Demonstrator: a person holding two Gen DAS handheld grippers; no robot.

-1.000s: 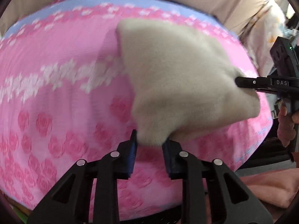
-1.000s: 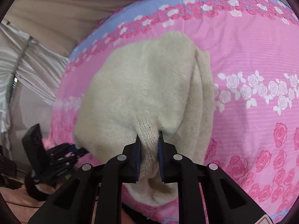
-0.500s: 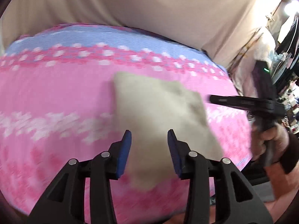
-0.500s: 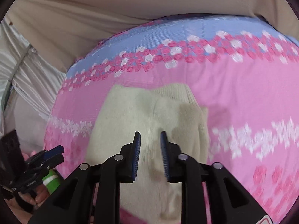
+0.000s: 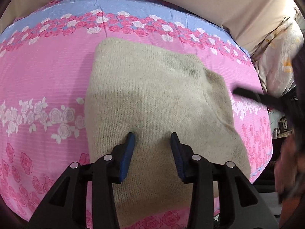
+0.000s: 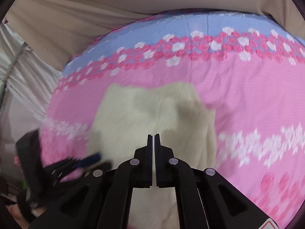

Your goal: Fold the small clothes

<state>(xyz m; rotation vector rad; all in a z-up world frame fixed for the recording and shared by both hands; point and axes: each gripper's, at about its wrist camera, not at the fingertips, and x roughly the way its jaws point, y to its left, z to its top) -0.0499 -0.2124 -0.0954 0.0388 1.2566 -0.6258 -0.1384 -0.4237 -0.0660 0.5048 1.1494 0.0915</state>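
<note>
Left gripper (image 5: 152,136) released, jaws apart over the beige knit garment (image 5: 152,95), which lies flat on the pink rose-print bedcover (image 5: 47,80), its 6 o'clock edge hidden behind the fingers; right gripper (image 6: 154,136) clenched empty; its view is motion-blurred.

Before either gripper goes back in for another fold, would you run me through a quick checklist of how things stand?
1. Cream knit garment lies on the pink floral sheet: ok.
2. Left gripper open, nothing pinched: ok.
3. Right gripper shut, nothing between its pads: ok.
4. Garment folded flat: not ok, a layer sticks out at its right edge.
5. Near hem within the sheet's edge: cannot tell, grippers hide it.
</note>
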